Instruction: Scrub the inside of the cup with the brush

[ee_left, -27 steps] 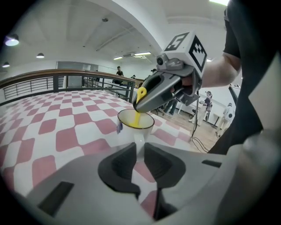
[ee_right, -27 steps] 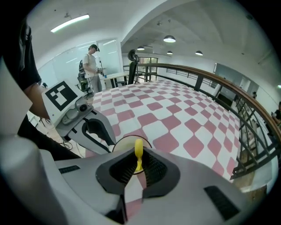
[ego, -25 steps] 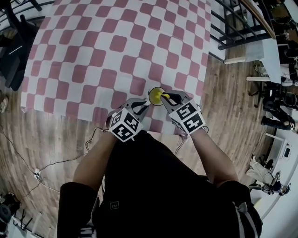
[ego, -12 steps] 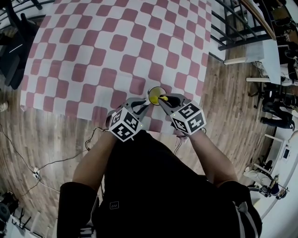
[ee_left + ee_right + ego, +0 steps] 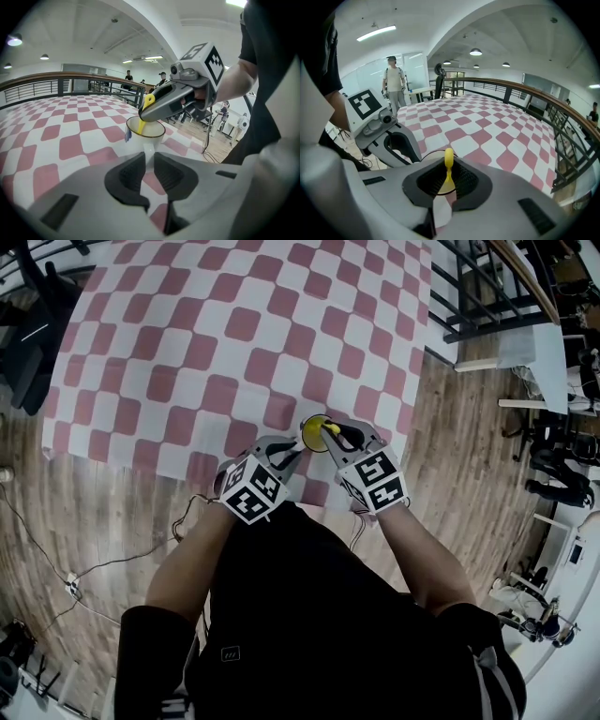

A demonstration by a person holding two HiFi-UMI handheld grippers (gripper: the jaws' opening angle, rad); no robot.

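Cup (image 5: 315,428) sits near the front edge of the checked worktop (image 5: 234,352), its handle clamped between the fingers of the left gripper (image 5: 149,161), which has kept still. The right gripper (image 5: 337,439), fingers closed on the yellow brush (image 5: 448,161), has tipped slightly since a second ago. That shifted the brush inside the cup, so a scrubbing stroke looks under way.

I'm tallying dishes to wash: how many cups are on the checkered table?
1. The cup stands near the table's near edge, its handle in the left gripper, the brush in it. No other shows.
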